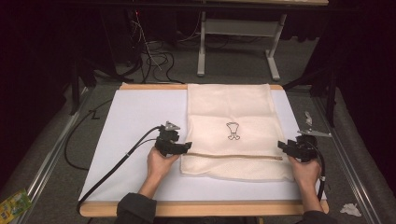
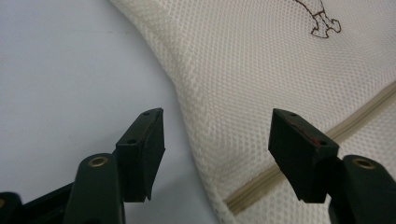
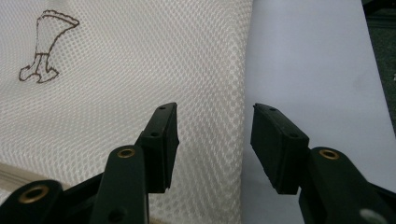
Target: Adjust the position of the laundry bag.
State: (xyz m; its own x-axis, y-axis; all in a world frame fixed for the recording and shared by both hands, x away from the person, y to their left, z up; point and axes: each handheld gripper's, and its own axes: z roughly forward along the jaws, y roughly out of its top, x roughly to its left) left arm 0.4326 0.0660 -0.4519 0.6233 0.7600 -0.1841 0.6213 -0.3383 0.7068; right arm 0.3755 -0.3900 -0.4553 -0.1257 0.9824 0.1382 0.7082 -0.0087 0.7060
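A cream mesh bag (image 1: 229, 112) lies flat on the white mat (image 1: 135, 116), with a small brown drawing (image 1: 233, 130) at its middle and a tan zipper (image 1: 233, 156) running across near its front. My left gripper (image 1: 187, 147) is at the bag's left edge beside the zipper's end, open. In the left gripper view its jaws (image 2: 217, 140) straddle the edge of the mesh (image 2: 261, 70) without touching it. My right gripper (image 1: 282, 145) stands open at the bag's right edge. In the right gripper view its jaws (image 3: 215, 140) frame the border of the mesh (image 3: 116, 70).
The mat covers a wooden tabletop (image 1: 201, 208). Cables (image 1: 154, 60) and a grey desk frame (image 1: 238, 28) stand on the floor beyond. A green packet (image 1: 14, 205) lies on the floor at the left, crumpled paper (image 1: 350, 210) at the right.
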